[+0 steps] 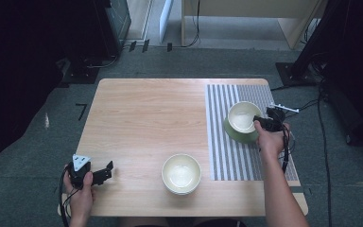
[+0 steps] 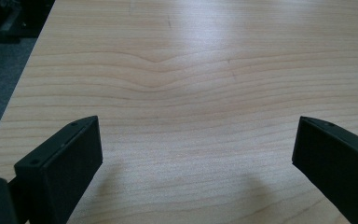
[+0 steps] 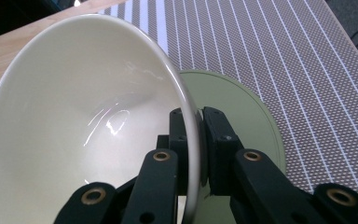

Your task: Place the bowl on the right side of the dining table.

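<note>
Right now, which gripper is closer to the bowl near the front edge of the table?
The left gripper is a bit nearer. It sits open on bare wood to the bowl's left. The right gripper is farther back on the striped mat, gripping another bowl.

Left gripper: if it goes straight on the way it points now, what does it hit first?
Probably nothing soon. The left gripper, jaws open, looks along bare table. In the high view it points right, toward the near bowl, though depth is unclear.

The left gripper (image 2: pixel 193 154) has its two black jaws spread wide apart above the pale wooden table (image 2: pixel 191 70), with grey floor (image 2: pixel 0 79) past the table's left edge.
</note>
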Motion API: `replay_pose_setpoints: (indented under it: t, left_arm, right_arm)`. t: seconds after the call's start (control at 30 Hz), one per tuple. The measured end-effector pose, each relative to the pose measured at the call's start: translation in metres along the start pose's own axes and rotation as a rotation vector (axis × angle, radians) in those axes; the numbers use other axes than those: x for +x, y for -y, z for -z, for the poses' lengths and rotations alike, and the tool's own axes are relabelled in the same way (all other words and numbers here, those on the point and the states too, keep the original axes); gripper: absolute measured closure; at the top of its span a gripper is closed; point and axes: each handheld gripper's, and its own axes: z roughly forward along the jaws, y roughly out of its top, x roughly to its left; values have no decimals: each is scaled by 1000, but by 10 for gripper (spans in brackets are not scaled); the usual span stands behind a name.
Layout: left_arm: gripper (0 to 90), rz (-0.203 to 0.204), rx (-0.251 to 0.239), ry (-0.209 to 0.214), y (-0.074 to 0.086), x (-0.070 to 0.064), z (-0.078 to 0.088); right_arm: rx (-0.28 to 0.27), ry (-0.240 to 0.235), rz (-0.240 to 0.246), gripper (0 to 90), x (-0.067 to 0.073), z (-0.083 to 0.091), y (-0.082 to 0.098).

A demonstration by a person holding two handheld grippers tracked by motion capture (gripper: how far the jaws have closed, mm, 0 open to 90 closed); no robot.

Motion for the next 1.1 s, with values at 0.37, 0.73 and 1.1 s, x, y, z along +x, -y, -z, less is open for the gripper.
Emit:
replay_pose_setpoints:
  t: [0.37,0.73,1.1]
  left_arm:
    - [14,2,2,1,0,0,0]
    - [14,2,6,5,0,0,-1]
    - [14,3,8,5,0,0,-1]
  right_arm:
    - [57,0,-83,836,-12,-9,-5]
    - [105,11,-129,835,-19,-17,-8]
    - [130,20,-131,835,-21,-20,-8]
